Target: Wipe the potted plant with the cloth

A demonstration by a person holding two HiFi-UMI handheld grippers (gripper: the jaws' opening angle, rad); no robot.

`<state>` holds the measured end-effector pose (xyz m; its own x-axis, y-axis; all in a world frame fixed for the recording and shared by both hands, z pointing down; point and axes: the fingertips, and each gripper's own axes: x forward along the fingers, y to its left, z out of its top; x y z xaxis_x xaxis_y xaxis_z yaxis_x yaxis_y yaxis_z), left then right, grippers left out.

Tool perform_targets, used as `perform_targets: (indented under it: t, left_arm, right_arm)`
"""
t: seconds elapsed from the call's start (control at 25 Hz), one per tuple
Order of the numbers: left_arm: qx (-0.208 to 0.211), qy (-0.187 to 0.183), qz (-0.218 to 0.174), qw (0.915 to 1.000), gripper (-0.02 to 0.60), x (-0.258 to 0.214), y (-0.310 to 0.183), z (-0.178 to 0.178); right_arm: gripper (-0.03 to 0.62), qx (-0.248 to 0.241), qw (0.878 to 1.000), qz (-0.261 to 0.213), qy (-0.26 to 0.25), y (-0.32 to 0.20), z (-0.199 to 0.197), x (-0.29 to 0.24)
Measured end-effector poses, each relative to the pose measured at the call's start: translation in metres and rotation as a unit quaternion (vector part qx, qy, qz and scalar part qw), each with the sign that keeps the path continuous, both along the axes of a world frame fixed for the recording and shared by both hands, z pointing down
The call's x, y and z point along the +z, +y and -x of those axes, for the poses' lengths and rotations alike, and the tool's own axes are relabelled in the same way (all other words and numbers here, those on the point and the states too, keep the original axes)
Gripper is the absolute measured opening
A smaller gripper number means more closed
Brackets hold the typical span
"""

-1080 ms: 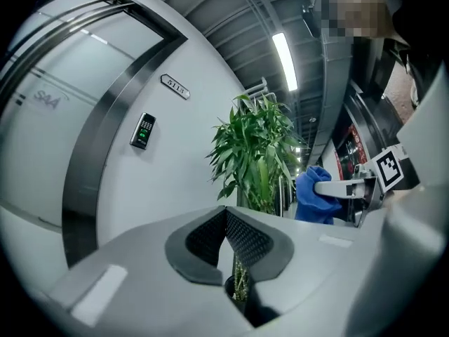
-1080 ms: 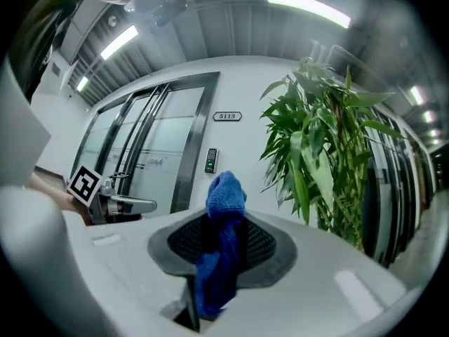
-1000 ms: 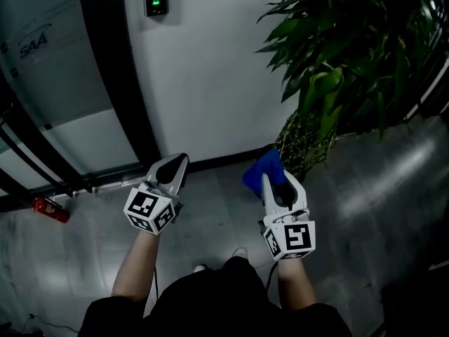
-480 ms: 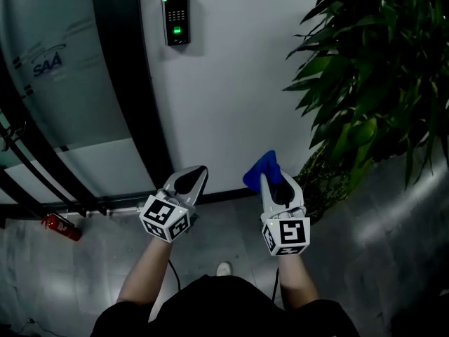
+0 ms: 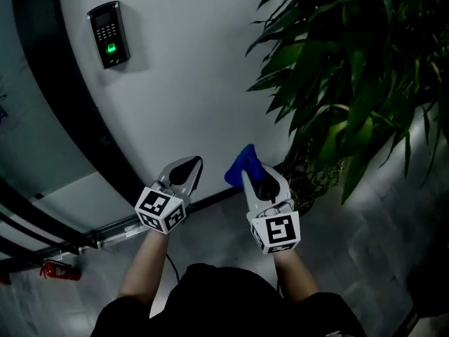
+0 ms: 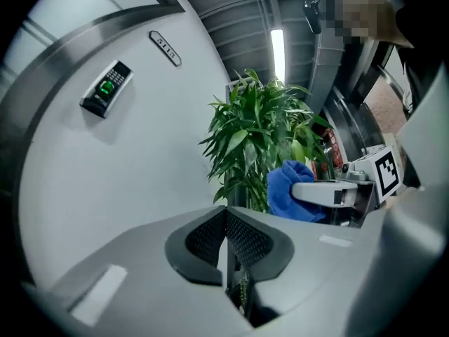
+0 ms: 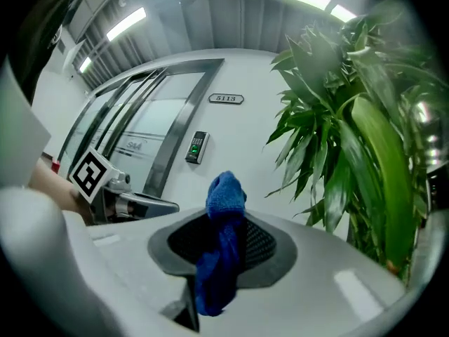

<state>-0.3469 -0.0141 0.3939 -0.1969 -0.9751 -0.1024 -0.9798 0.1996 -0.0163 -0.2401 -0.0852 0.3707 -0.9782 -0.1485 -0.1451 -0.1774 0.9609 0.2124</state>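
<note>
A tall potted plant with long green leaves fills the upper right of the head view, its woven pot on the floor by the wall. My right gripper is shut on a blue cloth, a little left of the pot and below the lowest leaves. In the right gripper view the cloth sticks up between the jaws, with leaves close on the right. My left gripper is shut and empty, beside the right one. The left gripper view shows the plant and the cloth.
A white wall stands straight ahead with a keypad reader showing a green light. A dark door frame and glass panel lie to the left. A red object lies on the grey floor at lower left.
The view has swung right and upward, so the keypad has slid left and the plant looms larger. Both grippers stay side by side, the right one still holding the cloth.
</note>
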Motion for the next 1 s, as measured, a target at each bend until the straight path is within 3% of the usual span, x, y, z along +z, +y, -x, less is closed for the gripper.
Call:
perform_targets:
  t: [0.2, 0.36, 0.52, 0.76, 0.88, 1.0]
  left_arm:
    - [0.077, 0.013, 0.002, 0.9970, 0.006, 0.006, -0.058, 0.019]
    - [0.164, 0.005, 0.000, 0.9864, 0.006, -0.001, -0.103, 0.021]
    - [0.257, -0.001, 0.010, 0.9663, 0.006, -0.001, -0.147, 0.002]
    - [0.379, -0.013, 0.019, 0.9251, 0.006, -0.001, -0.197, -0.057]
    - [0.421, 0.010, 0.011, 0.9068, 0.006, -0.011, -0.221, -0.083]
    - [0.445, 0.050, 0.007, 0.8939, 0.006, -0.024, -0.250, -0.102]
  right_arm:
    - [0.104, 0.059, 0.998, -0.017, 0.010, -0.014, 0.016, -0.003]
    - [0.104, 0.129, 0.991, 0.008, 0.025, -0.032, 0.012, 0.005]
    - [0.104, 0.193, 0.980, -0.001, 0.045, -0.040, 0.000, 0.006]
    - [0.104, 0.290, 0.955, -0.015, 0.053, -0.039, -0.040, 0.000]
    - [0.104, 0.333, 0.941, -0.030, 0.053, -0.041, -0.066, -0.013]
    - [0.104, 0.363, 0.929, -0.055, 0.052, -0.041, -0.084, -0.036]
